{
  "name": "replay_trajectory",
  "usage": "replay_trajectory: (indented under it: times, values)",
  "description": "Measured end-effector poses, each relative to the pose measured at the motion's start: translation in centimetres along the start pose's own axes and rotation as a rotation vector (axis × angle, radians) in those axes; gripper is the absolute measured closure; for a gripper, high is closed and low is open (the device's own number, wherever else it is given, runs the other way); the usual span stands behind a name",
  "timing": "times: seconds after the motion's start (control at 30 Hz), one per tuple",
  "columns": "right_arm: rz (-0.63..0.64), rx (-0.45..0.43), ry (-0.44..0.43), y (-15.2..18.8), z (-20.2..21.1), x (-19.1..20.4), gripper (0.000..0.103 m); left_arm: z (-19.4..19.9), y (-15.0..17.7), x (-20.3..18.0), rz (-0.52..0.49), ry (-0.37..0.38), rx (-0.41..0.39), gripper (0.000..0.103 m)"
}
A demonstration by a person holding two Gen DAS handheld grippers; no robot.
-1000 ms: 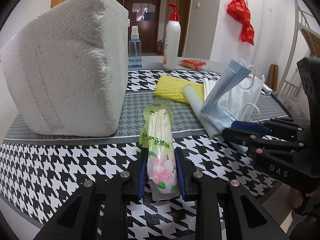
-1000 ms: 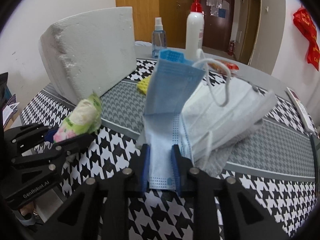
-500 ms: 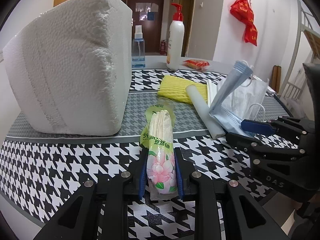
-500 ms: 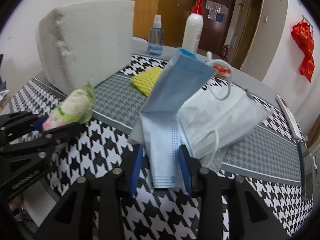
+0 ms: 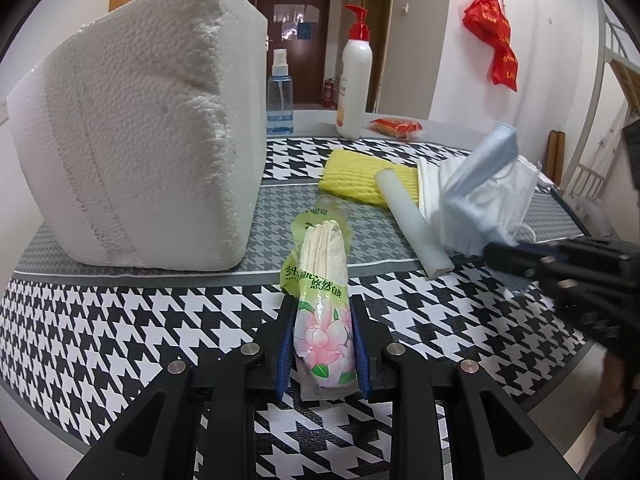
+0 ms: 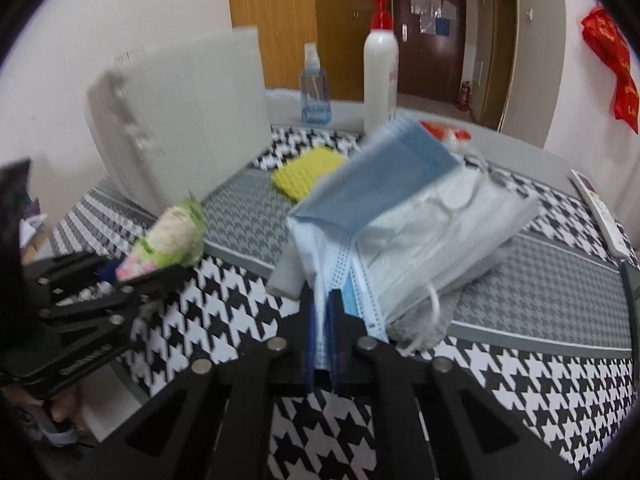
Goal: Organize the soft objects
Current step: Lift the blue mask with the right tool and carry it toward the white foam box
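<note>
Left wrist: left hand-held gripper [image 5: 322, 344] clamps tissue pack [image 5: 322, 296]. Right wrist: right hand-held gripper [image 6: 322, 336] pinches blue mask [image 6: 376, 176].

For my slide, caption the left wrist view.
Left gripper shut on floral tissue pack beside foam block.

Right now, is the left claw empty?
No, the left claw is shut on the flower-print tissue pack, which sits pinched between its two blue pads.

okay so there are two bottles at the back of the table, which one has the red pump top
The tall white bottle has the red pump. The other, left of it, is a shorter clear blue spray bottle with a clear spray top.
</note>
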State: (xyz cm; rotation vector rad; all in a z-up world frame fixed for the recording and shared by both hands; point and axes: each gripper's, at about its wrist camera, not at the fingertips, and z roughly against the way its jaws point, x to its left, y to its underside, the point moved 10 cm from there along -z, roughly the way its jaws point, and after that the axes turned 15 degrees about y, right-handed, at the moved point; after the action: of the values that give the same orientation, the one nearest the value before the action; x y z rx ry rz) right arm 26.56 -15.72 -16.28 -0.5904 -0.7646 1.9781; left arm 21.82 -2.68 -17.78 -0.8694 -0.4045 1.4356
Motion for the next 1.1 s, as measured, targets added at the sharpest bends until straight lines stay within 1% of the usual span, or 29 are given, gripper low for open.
replay_trajectory:
  times: [0.07, 0.17, 0.27, 0.4, 0.5, 0.77, 1.1]
  values:
    - [-0.018, -0.033, -0.043, -0.4, 1.5, 0.1, 0.094, 0.0, -0.1, 0.1, 0.005, 0.000, -0.004, 0.077]
    - [-0.032, -0.079, -0.055, -0.8, 2.8, 0.0, 0.094, 0.2, -0.2, 0.0, -0.002, -0.003, -0.015, 0.079]
    - [-0.045, -0.106, -0.070, -1.0, 3.5, -0.1, 0.094, 0.6, -0.2, -0.2, -0.014, -0.006, -0.028, 0.080]
    - [-0.051, -0.118, -0.070, -1.3, 3.4, -0.2, 0.094, 0.8, -0.2, -0.5, -0.023, -0.007, -0.037, 0.080]
    - [-0.056, -0.129, -0.075, -1.4, 4.1, -0.3, 0.094, 1.3, -0.3, -0.7, -0.024, -0.005, -0.046, 0.080]
    - [-0.061, -0.171, -0.081, -1.8, 5.9, 0.1, 0.094, 4.1, -1.3, -1.1, -0.052, -0.019, -0.103, 0.080]
    - [-0.083, -0.249, -0.091, -2.9, 8.6, 0.3, 0.094, 8.1, -2.6, -2.2, -0.092, -0.011, -0.175, 0.080]
